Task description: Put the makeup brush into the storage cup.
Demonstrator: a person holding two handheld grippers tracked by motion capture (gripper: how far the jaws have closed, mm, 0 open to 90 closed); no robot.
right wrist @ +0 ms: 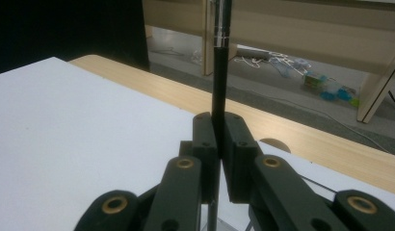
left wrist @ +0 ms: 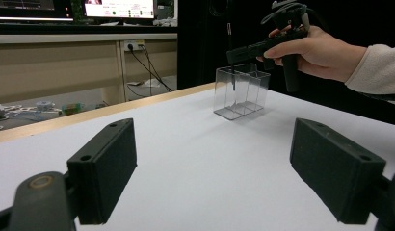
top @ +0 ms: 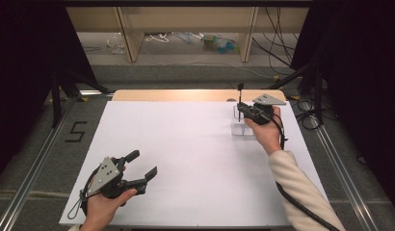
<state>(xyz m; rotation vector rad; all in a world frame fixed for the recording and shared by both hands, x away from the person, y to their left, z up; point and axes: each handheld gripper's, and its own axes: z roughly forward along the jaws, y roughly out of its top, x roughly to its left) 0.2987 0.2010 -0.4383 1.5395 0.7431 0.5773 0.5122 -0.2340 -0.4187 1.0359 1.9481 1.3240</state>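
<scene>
The right gripper (top: 240, 111) has its fingers clamped on an upright black pen (right wrist: 219, 91), its tip inside the clear box (left wrist: 241, 91) below them. The left gripper (top: 143, 165) rests on the white surface (top: 186, 159), fingers spread wide around nothing.

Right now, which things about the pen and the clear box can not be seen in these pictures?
- Pen top: cut off by the upper edge in the right gripper view.
- Pen tip: hidden below the right gripper there; in the left gripper view too small to tell whether it touches the clear box floor.
- Box dividers: high view, blurred and partly behind the hand.
</scene>
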